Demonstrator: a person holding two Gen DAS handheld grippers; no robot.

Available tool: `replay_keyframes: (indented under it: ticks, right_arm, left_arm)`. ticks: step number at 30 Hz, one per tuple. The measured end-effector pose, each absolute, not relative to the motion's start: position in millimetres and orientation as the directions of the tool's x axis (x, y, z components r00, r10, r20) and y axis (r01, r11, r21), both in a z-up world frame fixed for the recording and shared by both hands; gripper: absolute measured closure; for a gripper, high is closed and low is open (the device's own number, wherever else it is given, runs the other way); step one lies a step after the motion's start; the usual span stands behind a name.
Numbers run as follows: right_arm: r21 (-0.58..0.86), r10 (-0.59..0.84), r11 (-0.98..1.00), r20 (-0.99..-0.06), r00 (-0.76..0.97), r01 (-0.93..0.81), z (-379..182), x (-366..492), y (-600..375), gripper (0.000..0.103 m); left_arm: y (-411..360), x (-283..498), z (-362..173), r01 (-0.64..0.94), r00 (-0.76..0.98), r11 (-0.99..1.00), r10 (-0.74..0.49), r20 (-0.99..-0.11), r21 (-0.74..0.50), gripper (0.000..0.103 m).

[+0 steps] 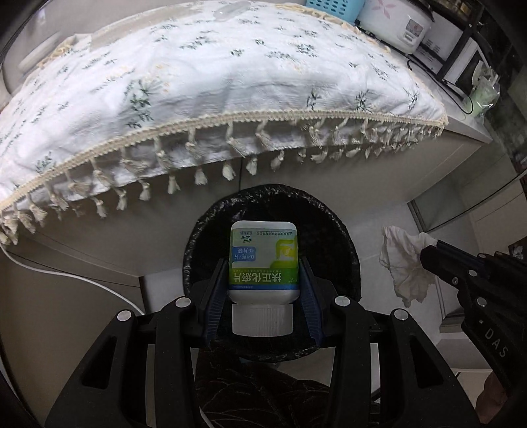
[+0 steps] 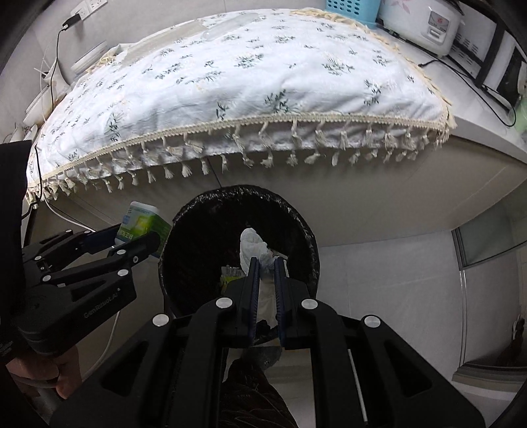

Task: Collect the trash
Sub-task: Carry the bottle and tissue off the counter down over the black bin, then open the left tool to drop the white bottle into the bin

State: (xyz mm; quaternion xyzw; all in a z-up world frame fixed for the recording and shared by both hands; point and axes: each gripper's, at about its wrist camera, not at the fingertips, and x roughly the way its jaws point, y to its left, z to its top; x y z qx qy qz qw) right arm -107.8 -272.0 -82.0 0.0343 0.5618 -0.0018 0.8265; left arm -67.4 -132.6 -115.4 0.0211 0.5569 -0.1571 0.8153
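Left wrist view looks steeply down along the left tool, whose two blue-padded fingers clamp a small white pill bottle by its green-and-blue label, the ribbed cap toward the camera and the base pointing away. The bottle hangs directly over the round mouth of a bin lined with a black bag, which stands on the floor against the front of a pale cabinet. To the right in the same view the right tool comes in from the side, its fingers pinched shut on a crumpled white tissue that dangles beside the bin's rim. From the right wrist view, the right tool grips the tissue over the dark opening of the bin, where some packaging scraps lie inside. The left tool with the bottle sits just left of the rim. Above the bin, a white flowered cloth with a tasselled fringe covers the surface, and a rice cooker stands at the far right.
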Motion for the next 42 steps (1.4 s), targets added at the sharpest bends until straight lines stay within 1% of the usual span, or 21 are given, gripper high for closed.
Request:
replay_keyframes:
  ticks: [15, 17, 18, 22, 24, 25, 27, 29, 42]
  right_arm:
    - [0.056, 0.021, 0.994, -0.943, 0.333, 0.098, -96, -109, -290, 0.095]
    - [0.057, 0.021, 0.993, -0.944, 0.33, 0.1, -97, -108, -291, 0.095]
    - [0.058, 0.022, 0.993, -0.944, 0.328, 0.101, -97, -107, -292, 0.095]
    - [0.063, 0.028, 0.993, -0.945, 0.325, 0.098, -98, -102, -291, 0.095]
    - [0.064, 0.032, 0.994, -0.945, 0.325, 0.091, -99, -99, -289, 0.094]
    - [0.065, 0.034, 0.994, -0.945, 0.325, 0.085, -99, -97, -287, 0.094]
    - [0.066, 0.038, 0.995, -0.945, 0.325, 0.075, -100, -94, -283, 0.094]
    - [0.067, 0.043, 0.996, -0.944, 0.326, 0.062, -101, -90, -278, 0.094]
    - [0.061, 0.062, 0.998, -0.952, 0.299, -0.014, -122, -67, -248, 0.094]
  left_arm:
    - [-160, -53, -141, 0.315, 0.301, 0.936, -0.256, -0.919, -0.158, 0.061]
    - [-161, -52, -141, 0.318, 0.301, 0.935, -0.257, -0.918, -0.157, 0.057]
    - [-161, -51, -141, 0.32, 0.306, 0.936, -0.251, -0.918, -0.148, 0.051]
    - [-157, -50, -135, 0.316, 0.323, 0.937, -0.253, -0.912, -0.148, 0.035]
    - [-153, -49, -132, 0.311, 0.336, 0.939, -0.25, -0.908, -0.143, 0.024]
    - [-151, -48, -130, 0.308, 0.342, 0.941, -0.246, -0.907, -0.139, 0.021]
    - [-146, -46, -127, 0.293, 0.358, 0.947, -0.236, -0.903, -0.131, 0.011]
    - [-139, -45, -125, 0.276, 0.369, 0.953, -0.225, -0.902, -0.124, 0.006]
    - [-76, -36, -119, 0.108, 0.416, 0.992, -0.111, -0.903, -0.072, 0.006]
